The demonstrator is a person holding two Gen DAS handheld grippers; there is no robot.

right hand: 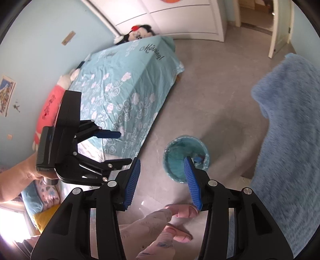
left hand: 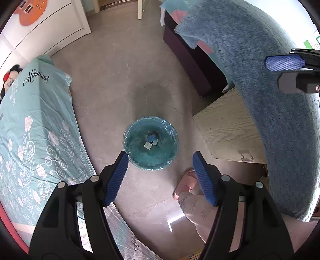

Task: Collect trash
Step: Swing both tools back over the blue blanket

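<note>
A round teal trash bin (left hand: pixel 151 146) lined with a clear bag stands on the grey floor. Small blue and white scraps (left hand: pixel 150 141) lie at its bottom. My left gripper (left hand: pixel 160 160) hangs above the bin, open and empty. My right gripper (right hand: pixel 162 166) is open and empty, also above the floor beside the bin (right hand: pixel 186 160). The left gripper shows in the right wrist view (right hand: pixel 118 146), open, over the bed edge. A blue pad of the right gripper shows at the right edge of the left wrist view (left hand: pixel 284 63).
A bed with a teal flowered sheet (left hand: pixel 34 130) lies left of the bin. A wooden cabinet (left hand: pixel 230 128) and a fluffy blue blanket (left hand: pixel 270 90) are on the right. The person's legs and pink slippers (left hand: pixel 186 184) stand near the bin. White wardrobe (right hand: pixel 176 18) is at the back.
</note>
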